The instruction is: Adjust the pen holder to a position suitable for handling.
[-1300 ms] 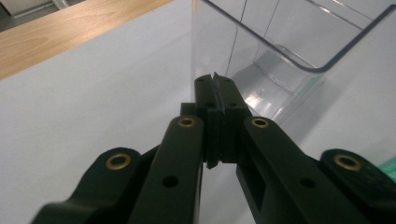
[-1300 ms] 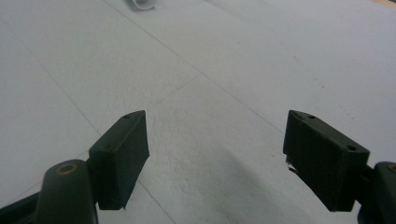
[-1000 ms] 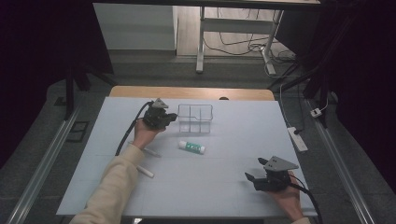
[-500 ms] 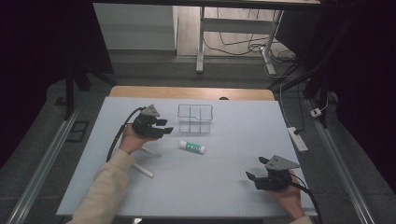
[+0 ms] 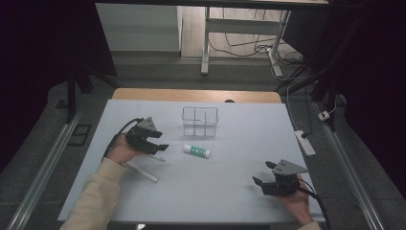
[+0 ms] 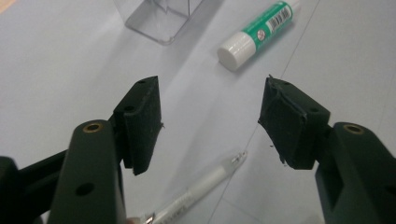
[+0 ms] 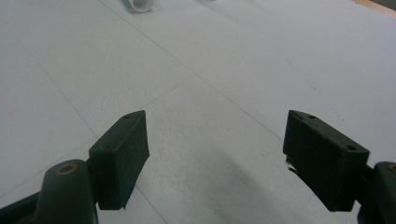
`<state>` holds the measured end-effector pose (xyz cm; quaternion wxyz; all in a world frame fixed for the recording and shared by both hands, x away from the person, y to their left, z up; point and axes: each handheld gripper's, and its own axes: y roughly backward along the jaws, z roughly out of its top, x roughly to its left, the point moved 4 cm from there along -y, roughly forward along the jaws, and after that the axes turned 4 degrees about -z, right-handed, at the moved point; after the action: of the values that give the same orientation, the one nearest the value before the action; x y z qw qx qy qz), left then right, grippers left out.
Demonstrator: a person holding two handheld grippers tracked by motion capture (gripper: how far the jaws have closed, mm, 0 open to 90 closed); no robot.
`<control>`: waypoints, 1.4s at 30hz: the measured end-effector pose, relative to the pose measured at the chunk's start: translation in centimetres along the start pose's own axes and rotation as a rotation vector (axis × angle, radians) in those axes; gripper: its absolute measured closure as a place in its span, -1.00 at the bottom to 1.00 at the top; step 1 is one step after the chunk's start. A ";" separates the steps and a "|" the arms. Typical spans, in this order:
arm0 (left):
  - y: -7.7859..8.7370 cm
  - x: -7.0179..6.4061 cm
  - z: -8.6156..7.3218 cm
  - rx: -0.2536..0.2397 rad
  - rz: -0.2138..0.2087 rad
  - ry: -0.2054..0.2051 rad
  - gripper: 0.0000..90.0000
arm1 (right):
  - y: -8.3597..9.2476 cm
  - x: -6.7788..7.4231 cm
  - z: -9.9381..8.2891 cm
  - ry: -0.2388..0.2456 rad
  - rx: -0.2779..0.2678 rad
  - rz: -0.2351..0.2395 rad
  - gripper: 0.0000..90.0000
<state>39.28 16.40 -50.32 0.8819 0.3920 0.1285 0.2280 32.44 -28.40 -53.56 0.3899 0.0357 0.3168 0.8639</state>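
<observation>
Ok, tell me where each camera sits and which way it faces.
High view: above the person's side, looking forward and down on the table; both forearms, left gripper and right gripper show.
Left gripper view: rides that gripper, looking past open jaws at the pen, glue stick and clear box.
Right gripper view: rides that gripper, looking low across the table; open jaws.
Shared: the glue stick, pen and box appear in the high and left gripper views.

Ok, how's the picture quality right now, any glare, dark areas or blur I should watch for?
High view: the table is evenly lit, the room around it very dark, and the clear box is faint against the white. Left gripper view: the glue stick is sharp, the pen near the tongs is soft, shadows mild. Right gripper view: mostly bare table, with a soft shadow between the tongs, no glare.
</observation>
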 end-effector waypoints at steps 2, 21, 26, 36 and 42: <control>0.3 -0.1 -0.3 0.003 0.003 0.000 -0.17 | 0.0 0.0 0.0 0.000 0.001 0.001 -0.50; 1.6 -0.8 -1.3 0.125 -0.059 -0.109 -0.20 | 0.0 0.1 -0.1 0.006 0.005 0.006 -0.50; 1.9 -0.9 -1.6 0.173 -0.052 -0.149 -0.24 | 0.1 0.1 -0.1 0.009 0.003 0.007 -0.50; 1.1 -0.8 -1.9 0.217 -0.077 -0.188 -0.22 | 0.0 0.1 -0.1 0.010 0.007 0.010 -0.51; 0.4 -0.8 -2.0 0.250 -0.074 -0.213 -0.22 | 0.1 0.1 -0.1 0.010 0.006 0.010 -0.51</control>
<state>37.66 17.47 -51.29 0.8427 0.5157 0.0759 0.1348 32.24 -28.41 -53.64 0.3840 0.0339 0.3211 0.8650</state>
